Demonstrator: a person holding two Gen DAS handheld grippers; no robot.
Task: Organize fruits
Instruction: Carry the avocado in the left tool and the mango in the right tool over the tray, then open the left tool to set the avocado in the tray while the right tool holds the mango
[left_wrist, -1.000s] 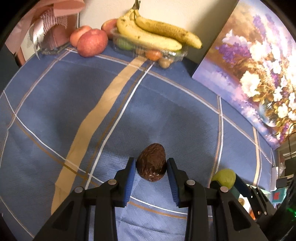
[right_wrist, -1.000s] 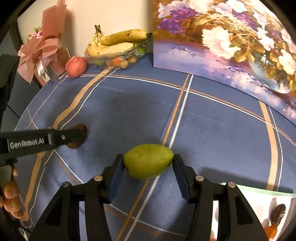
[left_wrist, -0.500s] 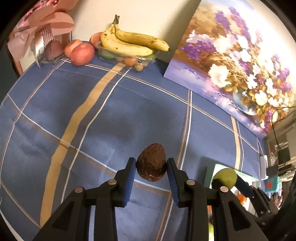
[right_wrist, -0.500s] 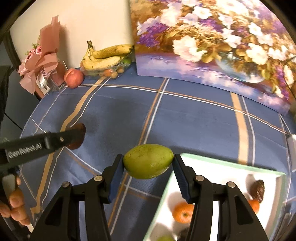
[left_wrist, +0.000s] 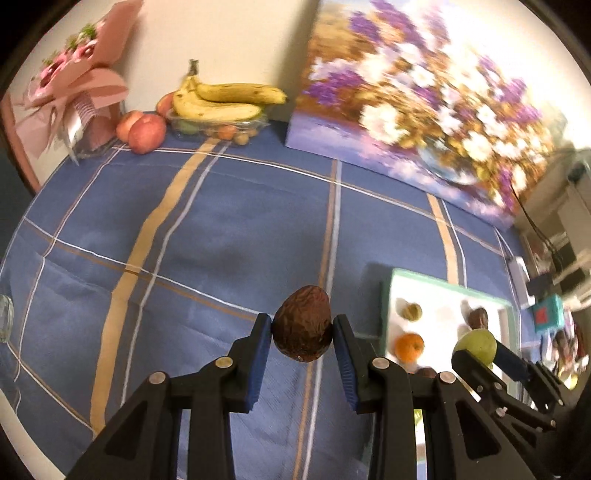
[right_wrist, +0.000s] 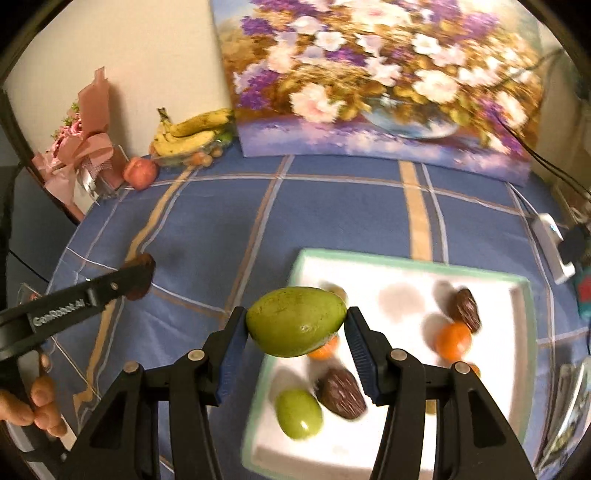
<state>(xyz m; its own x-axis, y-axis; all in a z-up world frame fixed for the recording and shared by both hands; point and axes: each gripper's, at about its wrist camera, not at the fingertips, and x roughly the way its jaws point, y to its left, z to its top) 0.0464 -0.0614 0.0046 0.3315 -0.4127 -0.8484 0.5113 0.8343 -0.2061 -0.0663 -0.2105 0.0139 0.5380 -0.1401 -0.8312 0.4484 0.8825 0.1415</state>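
My left gripper (left_wrist: 302, 334) is shut on a dark brown avocado (left_wrist: 302, 328) and holds it above the blue cloth, left of the white tray (left_wrist: 443, 317). My right gripper (right_wrist: 295, 326) is shut on a green avocado (right_wrist: 295, 321) and holds it over the near left part of the white tray (right_wrist: 406, 273). The tray holds a green avocado (right_wrist: 298, 413), two brown avocados (right_wrist: 341, 393), oranges (right_wrist: 452, 341) and a small fruit. The right gripper with its green avocado (left_wrist: 475, 343) shows at the right of the left wrist view. The left gripper (right_wrist: 138, 275) shows at the left of the right wrist view.
At the back left stand a clear box with bananas (left_wrist: 225, 101), red apples (left_wrist: 146, 127) and a pink wrapped bouquet (left_wrist: 77, 96). A flower painting (left_wrist: 424, 110) leans on the wall. A white power strip (right_wrist: 554, 240) lies at the right table edge.
Both grippers have pulled back and moved right with their avocados. The white tray has come into fuller view, and the green avocado is now over it.
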